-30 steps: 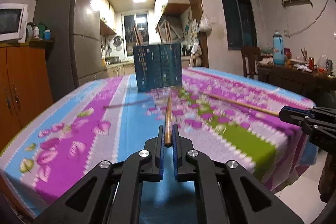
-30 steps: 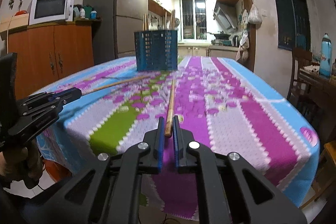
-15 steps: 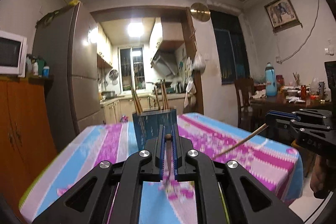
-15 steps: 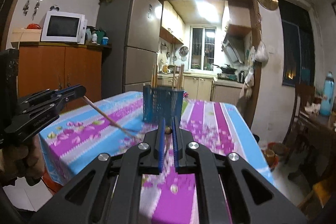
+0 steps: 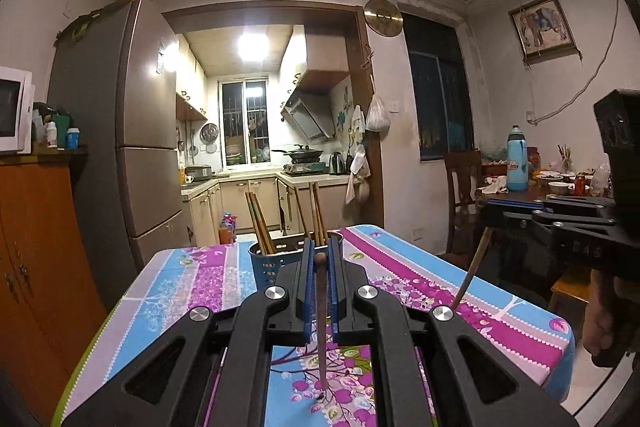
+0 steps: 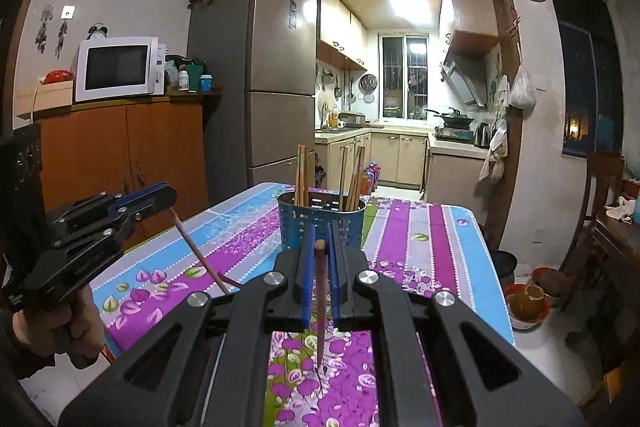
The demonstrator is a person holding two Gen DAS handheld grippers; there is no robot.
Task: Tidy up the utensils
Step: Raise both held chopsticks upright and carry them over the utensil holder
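Observation:
My left gripper (image 5: pixel 319 259) is shut on a wooden chopstick (image 5: pixel 321 319) that hangs point down, its tip on the flowered tablecloth (image 5: pixel 192 283). My right gripper (image 6: pixel 320 247) is shut on another chopstick (image 6: pixel 321 307), also upright with its tip near the cloth. A blue perforated utensil holder (image 6: pixel 320 219) with several chopsticks in it stands just beyond both grippers; it also shows in the left wrist view (image 5: pixel 266 267). Each gripper shows in the other's view, the right one (image 5: pixel 496 213) at the right and the left one (image 6: pixel 160 197) at the left, each with its chopstick slanting down.
A fridge (image 6: pixel 256 75) and an orange cabinet (image 6: pixel 120 151) with a microwave (image 6: pixel 118 69) stand left of the table. A chair (image 5: pixel 464 195) and a cluttered side table with a blue bottle (image 5: pixel 517 163) stand at the right. A kitchen doorway lies behind.
Both grippers have lifted their chopsticks off the table and tipped them from lying flat to upright. Both have moved nearer the blue holder.

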